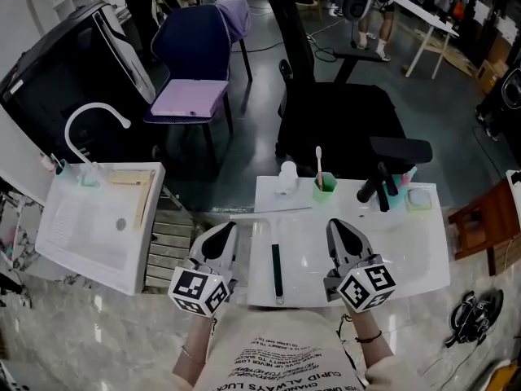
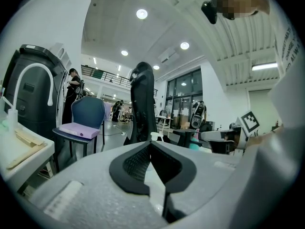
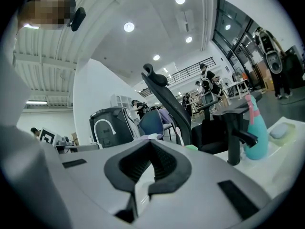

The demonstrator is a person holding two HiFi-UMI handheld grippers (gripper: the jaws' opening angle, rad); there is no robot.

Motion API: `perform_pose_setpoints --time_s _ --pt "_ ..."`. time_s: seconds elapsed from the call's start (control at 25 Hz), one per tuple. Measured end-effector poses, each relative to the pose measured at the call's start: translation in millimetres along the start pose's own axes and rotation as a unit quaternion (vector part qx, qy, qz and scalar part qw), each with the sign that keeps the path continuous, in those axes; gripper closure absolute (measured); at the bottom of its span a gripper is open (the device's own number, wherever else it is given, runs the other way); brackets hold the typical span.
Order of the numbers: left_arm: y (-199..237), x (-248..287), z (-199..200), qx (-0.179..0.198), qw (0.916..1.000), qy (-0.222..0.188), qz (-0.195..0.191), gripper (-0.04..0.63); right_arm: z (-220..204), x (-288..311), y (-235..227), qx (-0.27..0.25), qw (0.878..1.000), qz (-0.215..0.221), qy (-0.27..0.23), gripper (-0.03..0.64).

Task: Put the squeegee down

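Note:
The squeegee (image 1: 277,269) lies flat on the white basin top (image 1: 407,251), its dark handle pointing toward me and its long pale blade across the far end. My left gripper (image 1: 224,229) hovers at the basin's left edge, left of the handle, jaws shut and empty. My right gripper (image 1: 339,226) hangs over the basin to the right of the handle, also shut with nothing held. In the left gripper view the left gripper (image 2: 150,144) shows its tips meeting. The right gripper (image 3: 151,142) looks the same in its own view. Neither touches the squeegee.
Along the basin's back edge stand a white bottle (image 1: 286,177), a green cup with a toothbrush (image 1: 324,187), a black faucet (image 1: 381,187), a teal spray bottle (image 3: 255,137) and a sponge (image 1: 419,199). A second white sink (image 1: 98,226) sits left. Chairs stand behind.

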State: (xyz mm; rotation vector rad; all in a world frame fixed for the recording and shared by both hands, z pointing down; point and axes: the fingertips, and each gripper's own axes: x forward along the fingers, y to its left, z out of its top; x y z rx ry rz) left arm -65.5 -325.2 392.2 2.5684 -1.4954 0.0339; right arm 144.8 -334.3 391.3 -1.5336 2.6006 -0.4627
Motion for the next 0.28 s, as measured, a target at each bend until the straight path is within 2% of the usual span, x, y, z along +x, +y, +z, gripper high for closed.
perform_pose_setpoints --time_s 0.28 --pt "1.3 -1.4 -1.8 -0.002 1.0 0.001 0.002 0.574 -1.4 -2.0 -3.6 -0.001 1.0 -0.007 0.001 0.612"
